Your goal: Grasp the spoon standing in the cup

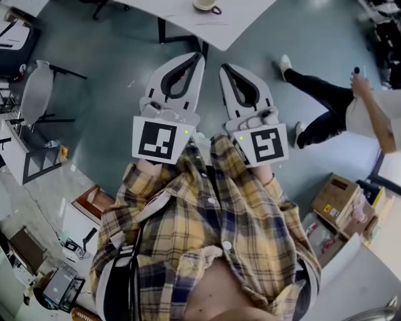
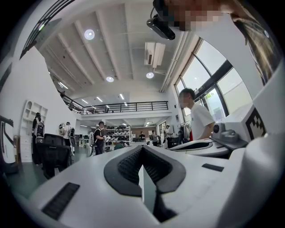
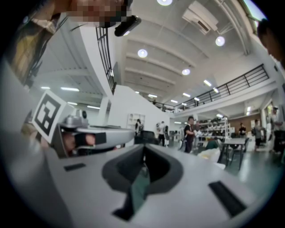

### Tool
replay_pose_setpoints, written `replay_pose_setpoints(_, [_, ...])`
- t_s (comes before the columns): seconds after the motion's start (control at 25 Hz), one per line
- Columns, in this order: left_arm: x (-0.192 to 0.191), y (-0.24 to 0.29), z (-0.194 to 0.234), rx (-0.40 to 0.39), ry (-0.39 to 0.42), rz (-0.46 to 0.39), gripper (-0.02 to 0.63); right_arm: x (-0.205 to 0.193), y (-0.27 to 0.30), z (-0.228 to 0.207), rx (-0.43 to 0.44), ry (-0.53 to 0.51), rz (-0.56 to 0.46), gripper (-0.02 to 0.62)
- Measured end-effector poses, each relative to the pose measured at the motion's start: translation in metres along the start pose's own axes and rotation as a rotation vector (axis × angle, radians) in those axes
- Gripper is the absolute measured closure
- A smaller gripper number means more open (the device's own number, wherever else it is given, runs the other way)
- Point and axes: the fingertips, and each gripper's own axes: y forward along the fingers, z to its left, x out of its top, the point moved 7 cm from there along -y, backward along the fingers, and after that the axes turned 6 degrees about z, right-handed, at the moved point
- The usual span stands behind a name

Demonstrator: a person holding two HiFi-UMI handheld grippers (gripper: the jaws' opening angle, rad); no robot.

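Close against the chest, holds left gripper (image 1: pixel 198 57) and right gripper (image 1: pixel 224 68), jaws pressed together on nothing, has yet to approach, needs a reach to the cup (image 1: pixel 205 5) at twelve o'clock on the table (image 1: pixel 241 19), spoon indiscernible

Cup (image 1: pixel 207 5) on table (image 1: pixel 245 19), cardboard box (image 1: pixel 335 195) far right

You're wearing a yellow-and-navy plaid shirt (image 1: pixel 207 232) with white buttons.
Your left gripper (image 1: pixel 196 57) and right gripper (image 1: pixel 224 66) are showing white shells, black jaw linings and black-and-white square markers.
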Motion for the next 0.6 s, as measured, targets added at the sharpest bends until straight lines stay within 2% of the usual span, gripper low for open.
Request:
replay_pose_setpoints(0.28, [-0.008,0.008,0.024,0.007,-0.011,0.008,0.591,-0.003,0.027,0.003,0.024,0.003,-0.010,0.563])
replay_pose_setpoints(0.6, [-0.011,0.052,0.070,-0.006,-0.014,0.007,0.591,0.000,0.083,-0.021,0.013,0.004,0.003,0.563])
